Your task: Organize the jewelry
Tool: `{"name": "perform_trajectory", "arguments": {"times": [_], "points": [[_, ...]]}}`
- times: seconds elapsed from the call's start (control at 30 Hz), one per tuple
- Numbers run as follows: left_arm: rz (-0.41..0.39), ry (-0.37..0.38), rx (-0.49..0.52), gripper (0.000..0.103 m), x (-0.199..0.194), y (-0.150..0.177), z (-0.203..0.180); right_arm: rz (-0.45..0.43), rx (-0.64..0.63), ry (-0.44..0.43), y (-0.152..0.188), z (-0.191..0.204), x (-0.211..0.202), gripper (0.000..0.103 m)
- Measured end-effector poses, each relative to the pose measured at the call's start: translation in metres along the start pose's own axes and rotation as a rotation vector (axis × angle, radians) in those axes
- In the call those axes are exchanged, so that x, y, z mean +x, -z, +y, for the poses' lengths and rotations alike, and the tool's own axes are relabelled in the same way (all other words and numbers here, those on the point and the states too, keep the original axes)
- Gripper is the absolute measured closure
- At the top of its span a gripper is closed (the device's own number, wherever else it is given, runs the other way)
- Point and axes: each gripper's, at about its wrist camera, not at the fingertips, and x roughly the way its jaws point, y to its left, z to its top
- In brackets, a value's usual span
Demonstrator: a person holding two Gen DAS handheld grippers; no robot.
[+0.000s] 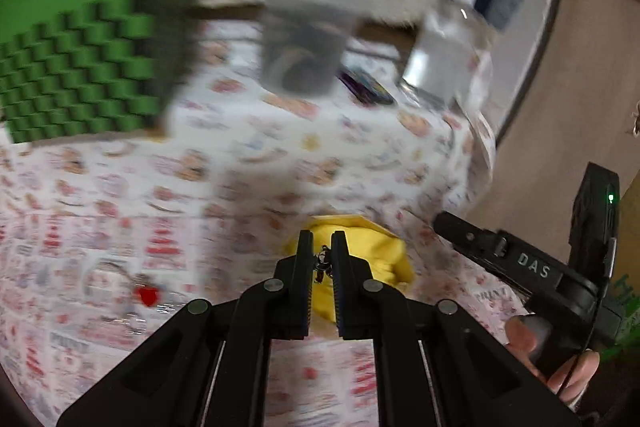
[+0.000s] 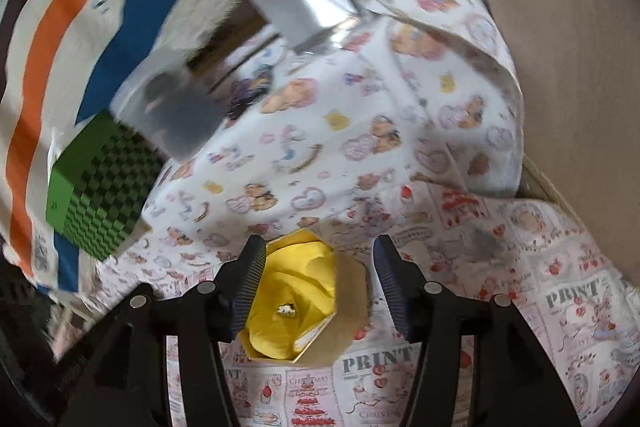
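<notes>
My left gripper (image 1: 322,241) is shut on a small dark jewelry piece (image 1: 322,264), held above a hexagonal box lined with yellow tissue (image 1: 380,253). In the right wrist view the same cardboard box (image 2: 352,301) sits between the fingers of my open right gripper (image 2: 318,251), and a small gold-and-white jewelry piece (image 2: 286,310) lies on the yellow tissue (image 2: 292,279). A red heart pendant on a clear chain (image 1: 147,295) lies on the patterned cloth to the left. My right gripper also shows in the left wrist view (image 1: 452,223), beside the box.
A green checkered box (image 1: 88,67) (image 2: 100,183) stands at the back left. A clear plastic container (image 1: 304,55) and a clear bottle (image 1: 448,43) stand behind. A dark purple item (image 1: 366,87) lies near them. The table's edge (image 1: 488,131) drops off at the right.
</notes>
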Motion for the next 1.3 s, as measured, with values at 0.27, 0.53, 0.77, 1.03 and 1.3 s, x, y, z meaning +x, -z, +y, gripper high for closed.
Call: {"name": "perform_trajectory", "arguments": {"times": [0.27, 0.53, 0.77, 1.03, 1.3], "points": [[0.000, -0.096, 0.099, 0.095, 0.033, -0.005, -0.030, -0.030, 0.024, 0.023, -0.003, -0.008, -0.007, 0.042], [-0.100, -0.191, 0.152, 0.043, 0.012, -0.008, -0.020, -0.041, 0.020, 0.022, -0.003, -0.006, -0.010, 0.038], [-0.237, -0.247, 0.217, 0.009, -0.056, -0.005, -0.008, -0.066, -0.018, 0.019, 0.000, 0.002, -0.017, 0.034], [-0.444, -0.404, 0.312, 0.000, -0.122, 0.024, 0.014, -0.117, -0.092, 0.019, 0.006, 0.024, -0.030, 0.028], [-0.419, -0.432, 0.159, 0.000, -0.115, 0.022, 0.074, -0.132, -0.161, 0.025, 0.014, 0.042, -0.028, 0.024]]}}
